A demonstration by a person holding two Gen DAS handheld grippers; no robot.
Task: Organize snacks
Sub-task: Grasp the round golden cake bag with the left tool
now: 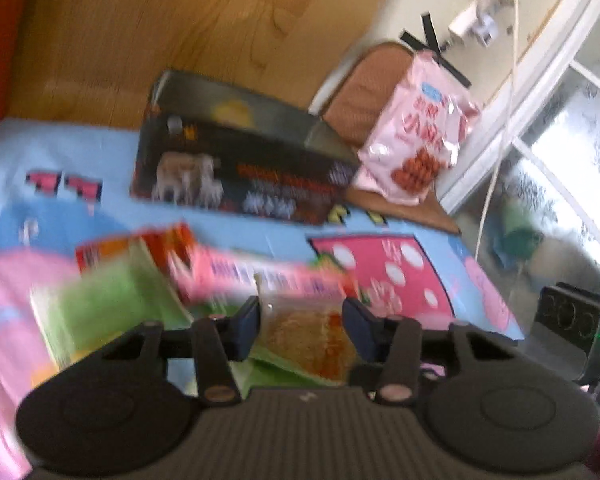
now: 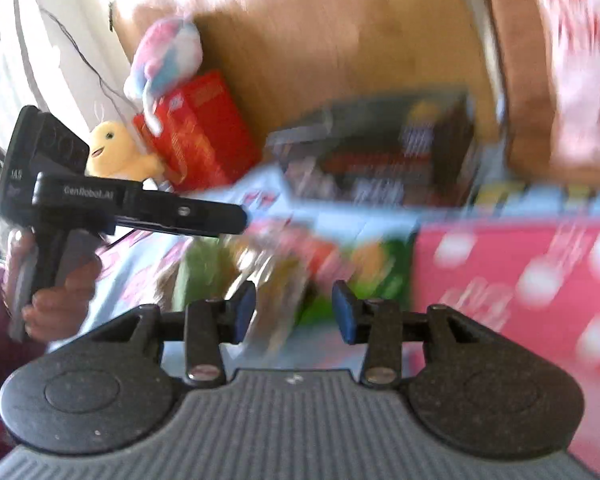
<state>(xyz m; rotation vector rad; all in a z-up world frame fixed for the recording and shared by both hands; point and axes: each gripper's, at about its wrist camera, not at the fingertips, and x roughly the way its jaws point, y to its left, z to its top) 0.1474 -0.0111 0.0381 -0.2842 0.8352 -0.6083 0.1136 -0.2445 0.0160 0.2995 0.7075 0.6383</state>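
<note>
A heap of snack packets lies on the cartoon cloth (image 1: 260,236): a green one (image 1: 100,312), a red-orange one (image 1: 148,248) and a long pink-red one (image 1: 260,280). My left gripper (image 1: 302,322) is down on the heap. A clear packet of orange snack (image 1: 304,336) fills the gap between its blue pads (image 1: 247,325). The right wrist view, badly blurred, shows the left gripper (image 2: 240,220) from the side, reaching into the heap. My right gripper (image 2: 294,314) hangs over a clear packet (image 2: 276,300) and a green one (image 2: 380,276), with room left beside its right pad (image 2: 343,317).
A black box (image 1: 236,168) lies at the back of the cloth. A pink snack bag (image 1: 416,128) leans on a brown cushion (image 1: 364,92). At the left are a red box (image 2: 204,136), a yellow plush (image 2: 116,152) and a pastel plush (image 2: 168,56). A hand (image 2: 56,300) holds the left gripper's handle.
</note>
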